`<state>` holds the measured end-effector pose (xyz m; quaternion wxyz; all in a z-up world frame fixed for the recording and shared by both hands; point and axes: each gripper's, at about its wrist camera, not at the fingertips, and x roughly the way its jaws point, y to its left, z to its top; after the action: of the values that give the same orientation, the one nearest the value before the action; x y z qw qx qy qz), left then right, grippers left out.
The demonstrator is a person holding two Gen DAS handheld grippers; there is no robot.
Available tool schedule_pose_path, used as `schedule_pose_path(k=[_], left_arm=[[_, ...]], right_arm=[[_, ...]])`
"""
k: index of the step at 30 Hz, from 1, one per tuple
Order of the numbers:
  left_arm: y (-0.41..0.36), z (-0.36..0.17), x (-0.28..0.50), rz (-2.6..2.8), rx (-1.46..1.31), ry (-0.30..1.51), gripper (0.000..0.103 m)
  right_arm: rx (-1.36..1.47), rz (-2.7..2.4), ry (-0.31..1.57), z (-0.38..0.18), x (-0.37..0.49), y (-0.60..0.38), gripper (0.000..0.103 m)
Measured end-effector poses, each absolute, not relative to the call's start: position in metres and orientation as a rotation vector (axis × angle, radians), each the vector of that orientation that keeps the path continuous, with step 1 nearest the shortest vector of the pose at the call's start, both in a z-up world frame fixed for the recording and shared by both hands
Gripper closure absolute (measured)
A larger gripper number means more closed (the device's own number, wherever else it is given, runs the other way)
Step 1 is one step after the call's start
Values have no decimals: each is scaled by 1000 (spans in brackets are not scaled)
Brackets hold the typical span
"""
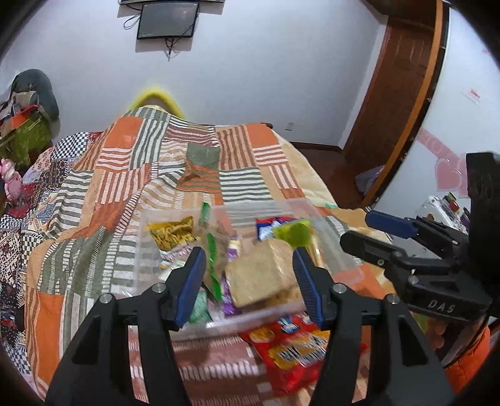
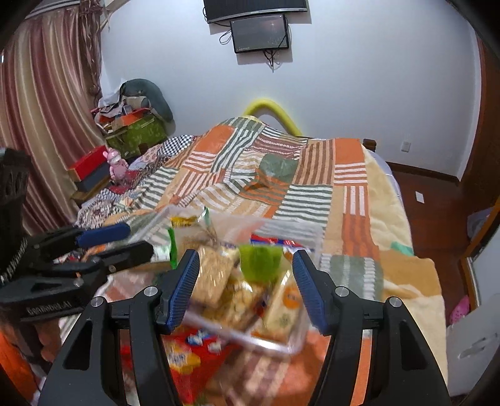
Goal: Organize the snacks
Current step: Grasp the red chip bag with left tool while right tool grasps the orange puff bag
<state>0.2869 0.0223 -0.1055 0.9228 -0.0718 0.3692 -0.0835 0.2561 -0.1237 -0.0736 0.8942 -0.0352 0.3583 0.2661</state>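
The left wrist view shows the left gripper [image 1: 247,278] with its blue ribbed pads parted, no pad pressing on anything; between them, lower down, sits a clear plastic storage box [image 1: 339,250] filled with snacks. A tan cracker packet in clear wrap [image 1: 265,274] lies on top (blurred), with a green wrapped snack [image 1: 212,259] beside it, a yellow noodle-snack bag [image 1: 170,234] at the far left corner and a lime-green packet [image 1: 297,232] at the far right. The right gripper [image 2: 247,281] is likewise released, its pads apart over the same box, touching nothing that can be made out. A red crinkled snack bag [image 1: 293,346] lies on the bedding just in front of the box, partly under its near wall. Everything rests on a patchwork quilt of orange, green and white stripes [image 1: 125,175] covering a bed. Beyond stand a white wall, a small dark wall-mounted screen [image 1: 168,20], a brown wooden door frame [image 1: 403,103] and, in the right wrist view, pink striped curtains [image 2: 43,109].
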Motion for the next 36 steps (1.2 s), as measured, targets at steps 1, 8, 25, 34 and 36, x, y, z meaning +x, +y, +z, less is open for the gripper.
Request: schedule_pose_path(k=[1,8,25,34,36], left_arm=[[18,-106,283,-178,-143,763,42],[-21,-125,271,-237,-99,838,30],[-32,-201,268,-248,-209,1062,7],[-30,-192,254,-273,-173,1025,27],[-25,-187,245,-260,-156,1009,30]], right_arm=[[-80,546,746,-76,252,-127,44],[-82,517,794,-95,228,-152,44],[-15,492,875,-124,209,-182,44],[-12,509,883,-126,200,-177,44],[-10,515,883,-124,197,-174,44]])
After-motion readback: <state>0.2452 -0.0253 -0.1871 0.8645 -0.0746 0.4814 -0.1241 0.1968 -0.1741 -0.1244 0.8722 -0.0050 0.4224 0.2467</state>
